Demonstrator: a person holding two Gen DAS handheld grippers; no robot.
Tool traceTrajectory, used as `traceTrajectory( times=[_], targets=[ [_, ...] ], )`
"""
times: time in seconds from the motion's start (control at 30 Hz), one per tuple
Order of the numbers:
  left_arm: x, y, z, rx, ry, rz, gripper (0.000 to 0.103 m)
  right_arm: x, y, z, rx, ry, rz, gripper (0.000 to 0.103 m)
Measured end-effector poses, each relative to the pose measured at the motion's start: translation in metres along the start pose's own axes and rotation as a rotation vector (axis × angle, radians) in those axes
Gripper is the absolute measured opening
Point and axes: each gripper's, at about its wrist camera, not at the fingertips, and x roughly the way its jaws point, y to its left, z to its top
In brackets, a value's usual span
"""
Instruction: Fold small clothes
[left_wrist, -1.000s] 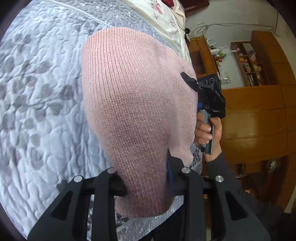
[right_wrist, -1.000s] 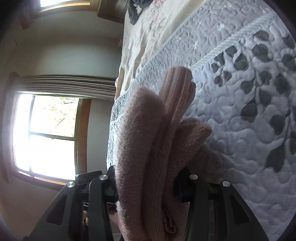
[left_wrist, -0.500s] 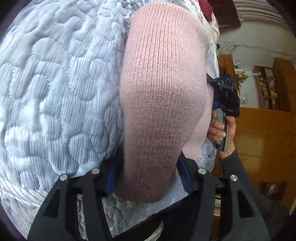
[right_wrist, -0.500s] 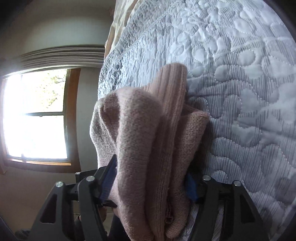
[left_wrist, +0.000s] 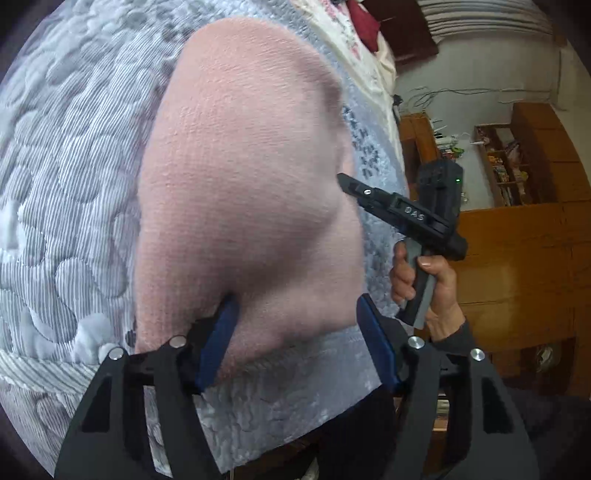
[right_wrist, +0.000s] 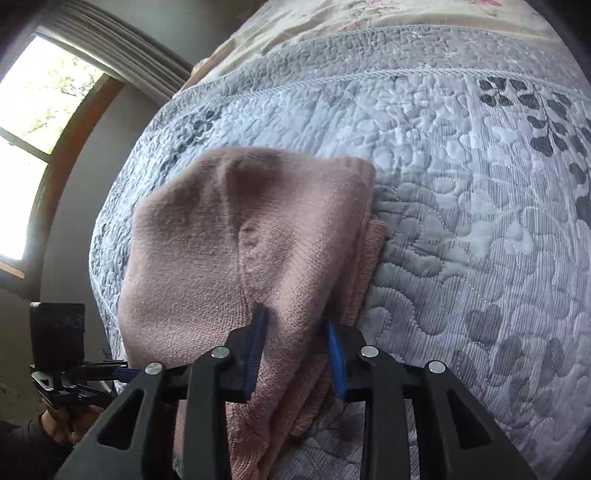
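Note:
A pink knit garment (left_wrist: 251, 184) lies folded on the grey quilted bedspread (left_wrist: 66, 192). My left gripper (left_wrist: 295, 325) holds its near edge between the blue pads, and the left pad dents the fabric. From the right, my right gripper (left_wrist: 351, 184) reaches the garment's side, held by a person's hand (left_wrist: 436, 288). In the right wrist view the garment (right_wrist: 240, 240) lies flat with folded layers at its right side. My right gripper (right_wrist: 295, 336) is shut on a pinch of that knit. The left gripper (right_wrist: 122, 373) shows at the lower left, its jaws hidden.
The bedspread (right_wrist: 461, 221) stretches wide to the right of the garment. A floral sheet (right_wrist: 369, 22) lies beyond it. Wooden cabinets and shelves (left_wrist: 517, 258) stand past the bed edge. A window (right_wrist: 29, 129) with curtains is on the left.
The garment has come down from hanging bunched between the grippers to lying spread on the bedspread. The right gripper's pads stand closer together, now on a thinner fold.

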Motion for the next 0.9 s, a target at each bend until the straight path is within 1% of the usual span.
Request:
traceTrajectory(
  times=[0.03,0.07,0.1,0.13,0.17,0.23,0.27,0.3,0.33,0.37,0.4,0.43,0.47,0.5,0.57,0.6,0.67,0.7,0.73,0.77,0.8,0.83,0.87,0.9],
  targets=[
    [0.002,0.005,0.003,-0.026,0.007,-0.007,0.059,-0.003,-0.009,-0.004,0.003,-0.001,0.004,0.032],
    [0.000,0.002,0.006,-0.036,0.018,-0.011,0.060,-0.007,-0.009,-0.005,-0.011,-0.004,-0.007,0.032],
    [-0.006,-0.007,0.008,-0.017,0.026,-0.016,0.062,-0.015,-0.005,-0.006,-0.028,-0.016,-0.017,0.032],
    [-0.016,-0.018,0.012,0.016,0.013,-0.033,0.065,-0.025,-0.002,-0.005,-0.038,-0.039,-0.013,0.032],
    [-0.026,-0.032,0.018,0.056,-0.008,-0.056,0.070,-0.034,0.003,-0.003,-0.050,-0.065,-0.006,0.032],
    [-0.045,-0.054,0.040,0.123,-0.080,-0.070,0.073,-0.044,0.014,0.008,-0.082,-0.107,0.001,0.032],
    [-0.050,-0.059,0.052,0.132,-0.116,-0.071,0.077,-0.044,0.019,0.014,-0.094,-0.115,0.007,0.032],
    [-0.050,-0.062,0.066,0.139,-0.132,-0.073,0.077,-0.039,0.023,0.020,-0.096,-0.109,0.010,0.032],
    [-0.046,-0.061,0.080,0.152,-0.138,-0.051,0.077,-0.032,0.024,0.025,-0.089,-0.094,0.012,0.032],
    [-0.041,-0.059,0.093,0.160,-0.142,-0.004,0.077,-0.022,0.022,0.029,-0.076,-0.070,0.017,0.032],
    [-0.031,-0.053,0.106,0.160,-0.128,0.056,0.077,-0.011,0.019,0.030,-0.072,-0.041,0.000,0.029],
    [-0.023,-0.041,0.117,0.154,-0.102,0.139,0.077,-0.001,0.016,0.030,-0.086,-0.019,-0.042,0.022],
    [-0.014,-0.028,0.126,0.136,-0.070,0.171,0.072,0.005,0.013,0.030,-0.109,-0.011,-0.087,0.019],
    [-0.009,-0.023,0.130,0.135,-0.060,0.180,0.072,0.007,0.011,0.030,-0.115,-0.007,-0.105,0.016],
    [-0.012,-0.027,0.132,0.170,-0.044,0.213,0.073,-0.002,0.016,0.029,-0.120,-0.009,-0.104,0.016],
    [-0.018,-0.034,0.130,0.185,-0.052,0.227,0.073,-0.009,0.022,0.027,-0.137,-0.020,-0.100,0.019],
    [-0.034,-0.051,0.117,0.232,-0.072,0.161,0.073,-0.026,0.037,0.016,-0.176,-0.039,-0.055,0.020],
    [-0.039,-0.060,0.109,0.269,-0.073,0.147,0.073,-0.031,0.044,0.009,-0.196,-0.035,-0.031,0.020],
    [-0.039,-0.066,0.098,0.300,-0.056,0.142,0.073,-0.032,0.050,0.000,-0.221,-0.019,-0.023,0.020],
    [-0.033,-0.068,0.087,0.321,-0.025,0.153,0.072,-0.026,0.052,-0.008,-0.240,0.007,-0.040,0.020],
    [-0.023,-0.065,0.080,0.340,0.004,0.201,0.070,-0.017,0.050,-0.015,-0.250,0.035,-0.077,0.019],
    [-0.011,-0.058,0.075,0.342,0.025,0.263,0.067,-0.009,0.045,-0.020,-0.245,0.051,-0.096,0.018],
    [-0.003,-0.050,0.074,0.337,0.028,0.289,0.062,-0.006,0.038,-0.023,-0.220,0.049,-0.083,0.018],
    [0.000,-0.043,0.073,0.326,0.016,0.279,0.062,-0.007,0.034,-0.023,-0.198,0.042,-0.080,0.018]
  ],
)
